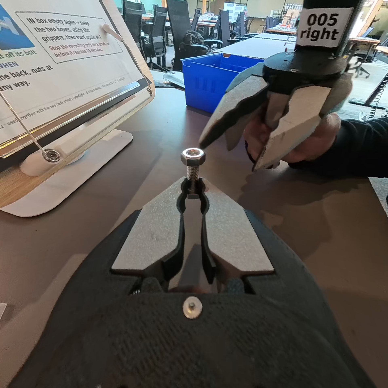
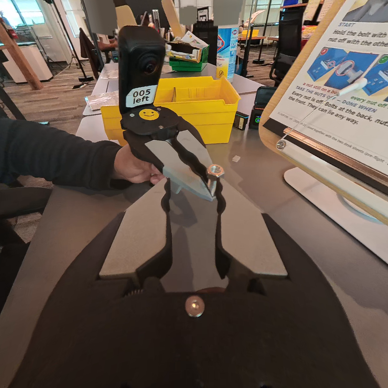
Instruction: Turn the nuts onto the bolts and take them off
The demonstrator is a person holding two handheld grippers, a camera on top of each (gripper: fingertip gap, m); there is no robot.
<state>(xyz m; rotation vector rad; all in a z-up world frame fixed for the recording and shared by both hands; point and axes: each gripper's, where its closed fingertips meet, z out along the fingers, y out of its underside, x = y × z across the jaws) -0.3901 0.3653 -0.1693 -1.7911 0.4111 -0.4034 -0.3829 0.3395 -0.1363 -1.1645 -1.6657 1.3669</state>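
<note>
My left gripper (image 1: pixel 192 185) is shut on the lower part of a steel bolt (image 1: pixel 191 175) and holds it upright above the dark table (image 1: pixel 294 220). A hex nut (image 1: pixel 193 157) sits at the top of the bolt's thread. My right gripper (image 1: pixel 228 156) is open and comes in from the right, with one fingertip (image 1: pixel 202 144) right next to the nut. In the right wrist view, the right gripper (image 2: pixel 193 184) is open, and the nut (image 2: pixel 215 170) and bolt (image 2: pixel 211 188) stand by its right fingertip, beside the left gripper (image 2: pixel 210 196).
A blue bin (image 1: pixel 207 88) stands behind the bolt in the left wrist view. A yellow bin (image 2: pixel 199 117) stands behind the left gripper. A tilted instruction sheet stand (image 1: pixel 69 88) (image 2: pixel 327 117) sits close by. A wipes canister (image 2: pixel 227 52) and a small dark device (image 2: pixel 259 111) are farther back. Some 4 cm of space lies between my two pairs of fingers.
</note>
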